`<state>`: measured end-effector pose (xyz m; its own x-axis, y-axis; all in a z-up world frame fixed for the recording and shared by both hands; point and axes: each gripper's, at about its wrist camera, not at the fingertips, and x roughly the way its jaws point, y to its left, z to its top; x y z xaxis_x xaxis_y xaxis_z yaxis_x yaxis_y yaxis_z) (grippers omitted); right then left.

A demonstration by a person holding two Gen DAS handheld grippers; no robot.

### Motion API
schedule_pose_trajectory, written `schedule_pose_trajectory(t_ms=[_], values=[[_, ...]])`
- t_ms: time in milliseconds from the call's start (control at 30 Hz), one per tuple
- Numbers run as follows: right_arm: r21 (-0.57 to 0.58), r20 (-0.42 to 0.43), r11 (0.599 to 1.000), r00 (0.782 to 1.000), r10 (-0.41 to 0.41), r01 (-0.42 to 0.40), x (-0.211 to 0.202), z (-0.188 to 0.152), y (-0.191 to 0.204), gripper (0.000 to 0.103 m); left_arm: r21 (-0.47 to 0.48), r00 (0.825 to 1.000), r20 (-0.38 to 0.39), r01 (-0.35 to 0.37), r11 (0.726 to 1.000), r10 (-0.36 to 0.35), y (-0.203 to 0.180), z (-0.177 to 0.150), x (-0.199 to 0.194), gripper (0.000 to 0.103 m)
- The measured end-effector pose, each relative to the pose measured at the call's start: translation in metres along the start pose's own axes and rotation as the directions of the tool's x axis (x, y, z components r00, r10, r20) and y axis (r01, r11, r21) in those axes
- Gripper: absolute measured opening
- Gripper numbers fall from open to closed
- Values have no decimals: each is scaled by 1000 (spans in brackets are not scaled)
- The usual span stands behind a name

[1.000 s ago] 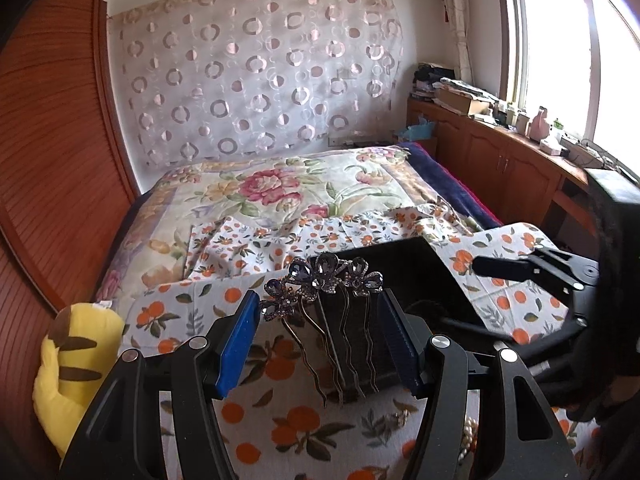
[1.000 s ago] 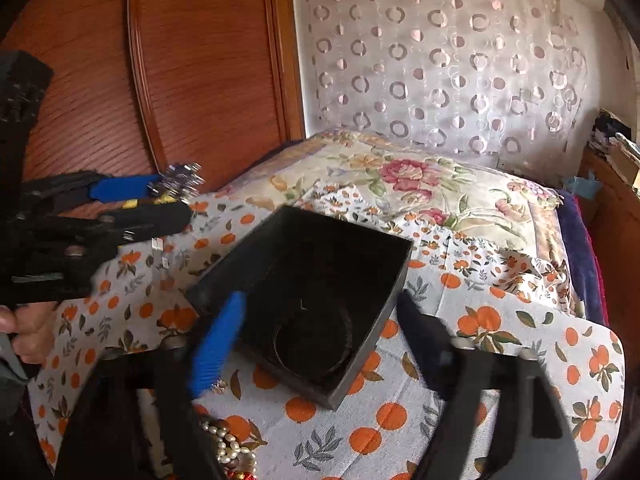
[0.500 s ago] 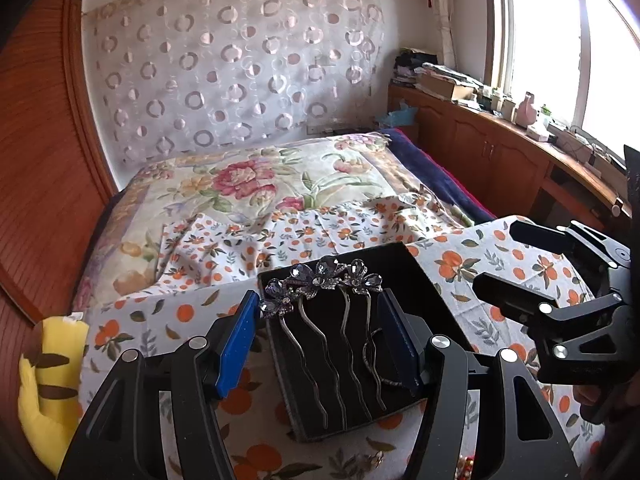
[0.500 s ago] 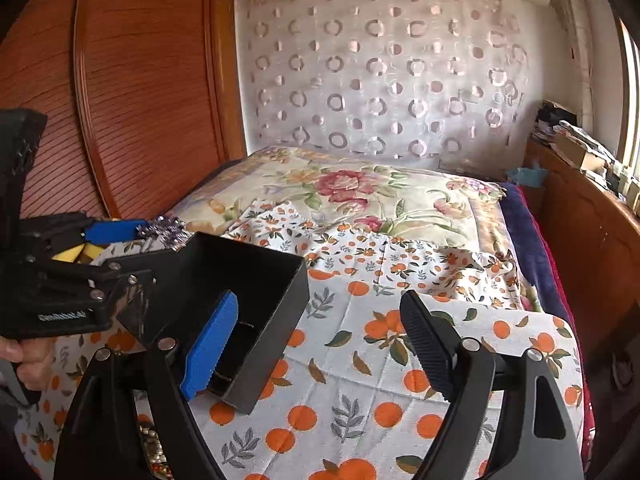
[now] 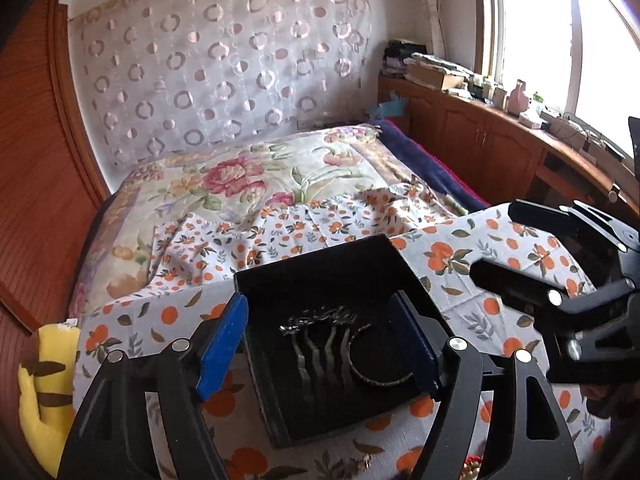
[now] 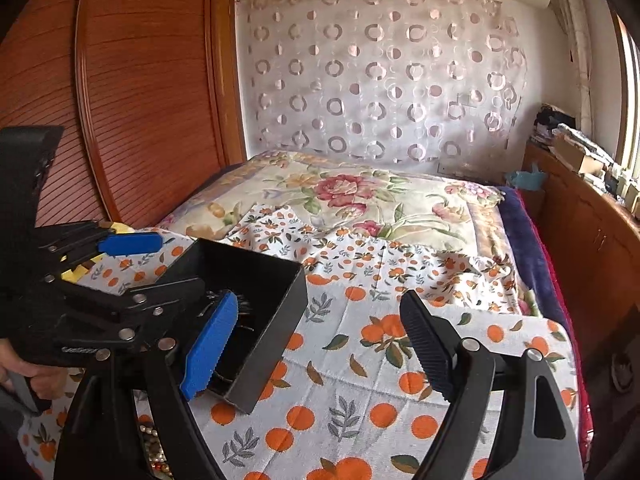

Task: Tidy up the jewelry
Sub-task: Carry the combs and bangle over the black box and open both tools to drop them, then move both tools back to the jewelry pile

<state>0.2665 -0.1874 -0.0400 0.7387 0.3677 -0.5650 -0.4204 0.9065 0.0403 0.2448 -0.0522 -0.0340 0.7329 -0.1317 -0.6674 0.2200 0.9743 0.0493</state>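
The hair comb lies flat on the floor of the black box, its jewelled top toward the box's far wall and its metal teeth pointing toward the near wall. Just beside the comb, on its right, a dark bangle rests in the same box; whether the two touch cannot be told. The box stands on the orange-print cloth spread over the bed. The left gripper hangs over the box with its jaws spread wide and nothing between them, one blue pad over the box's left wall and the other over its right wall. In the right wrist view the box sits to the left, and the right gripper is also wide open and empty, its blue pad over the box's near right corner and its black pad over bare cloth to the right of the box. Beads lie on the cloth near the box's front edge. A yellow plush toy sits left of the box at the edge of the bed. Behind the bed hangs a curtain with ring patterns, and a wooden cabinet runs along the wall to the right of the box.
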Motion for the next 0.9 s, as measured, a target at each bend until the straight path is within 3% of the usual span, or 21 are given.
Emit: schedule_pose_trajectory(t_ms=[200,667,900], values=[[-25,6,1000,1000,-12,12,-24,-4,4,85,-22,1000,29,7,1000,-6,6,-21,-35,71],[3,-90,1000,996,24,-24,-65,-73,27,85,-55,999,22,43,998,-42,3,-95,-85,71],[0,-126,1000,992,25,-25,-82,-109,37,65,-60,998,7,55,997,-55,-7,-123,-94,71]])
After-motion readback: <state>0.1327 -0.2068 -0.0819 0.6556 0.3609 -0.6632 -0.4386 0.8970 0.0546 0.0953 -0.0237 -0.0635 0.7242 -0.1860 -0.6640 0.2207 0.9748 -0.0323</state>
